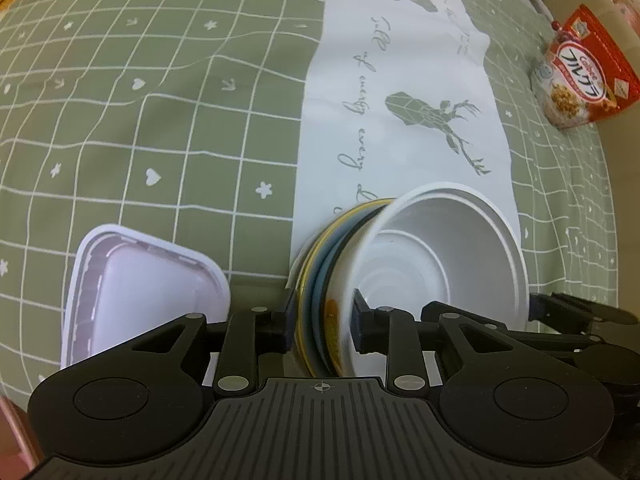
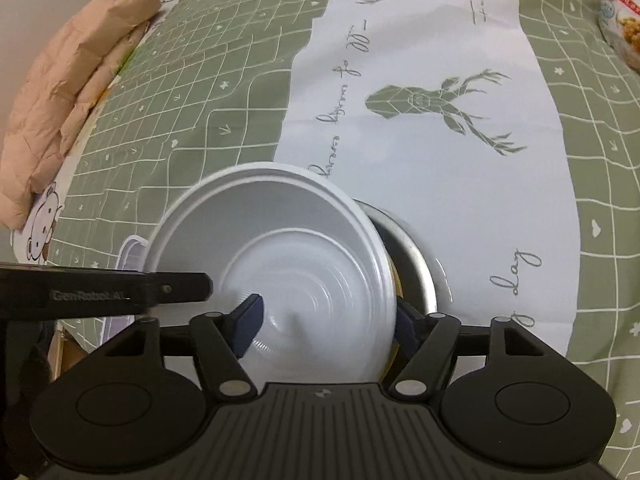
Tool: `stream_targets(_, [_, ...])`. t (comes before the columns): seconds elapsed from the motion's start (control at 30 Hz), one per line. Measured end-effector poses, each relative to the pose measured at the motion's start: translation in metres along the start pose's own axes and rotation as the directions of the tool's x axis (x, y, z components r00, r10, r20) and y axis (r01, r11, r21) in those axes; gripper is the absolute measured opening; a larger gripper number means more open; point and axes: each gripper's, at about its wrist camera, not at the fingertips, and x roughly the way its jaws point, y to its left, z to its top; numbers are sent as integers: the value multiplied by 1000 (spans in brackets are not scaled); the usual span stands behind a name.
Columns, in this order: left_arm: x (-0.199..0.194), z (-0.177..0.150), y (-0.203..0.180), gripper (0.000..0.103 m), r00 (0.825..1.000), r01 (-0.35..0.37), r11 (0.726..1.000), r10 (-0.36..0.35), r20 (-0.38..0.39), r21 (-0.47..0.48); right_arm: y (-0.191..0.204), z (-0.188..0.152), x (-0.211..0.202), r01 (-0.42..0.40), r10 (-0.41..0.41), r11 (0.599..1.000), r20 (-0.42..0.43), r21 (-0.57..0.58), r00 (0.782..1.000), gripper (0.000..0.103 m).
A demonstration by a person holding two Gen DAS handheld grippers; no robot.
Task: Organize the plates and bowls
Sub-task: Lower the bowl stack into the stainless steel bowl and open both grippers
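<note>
- While the left wrist view is looking down on the green checked tablecloth, the left gripper is clamping the near rims of a tilted stack – yellow-edged plate, blue plate, patterned bowl – beside the white bowl; a lilac tray is lying further left.
- Seen from the right wrist, the right gripper is straddling the white bowl's rim, one finger inside it and the other outside – contact unclear; a steel bowl is sitting behind.

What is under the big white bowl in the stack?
Under the white bowl lie nested dishes: a bowl with an orange mark, a blue plate and a yellow-rimmed plate. The right wrist view shows a metal rim. Their insides are covered.
</note>
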Motion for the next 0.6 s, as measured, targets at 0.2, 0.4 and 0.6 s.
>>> stream_targets(0.2, [5,1,-9,34,1000,6,1000,-6,-2,24,-2,2,-2,24,-24,1000,20,-4,1000,70])
stream_targets(0.4, [12,5,-19,34,999,37,999,-36,-15,31,-11,3,-3,68,-69,998,32,16,997,70])
stream_targets(0.6, [9,7,-18,30,997,71,997,-70,-11,24,-20,2,-6,42,-43,998,28,35,999,70])
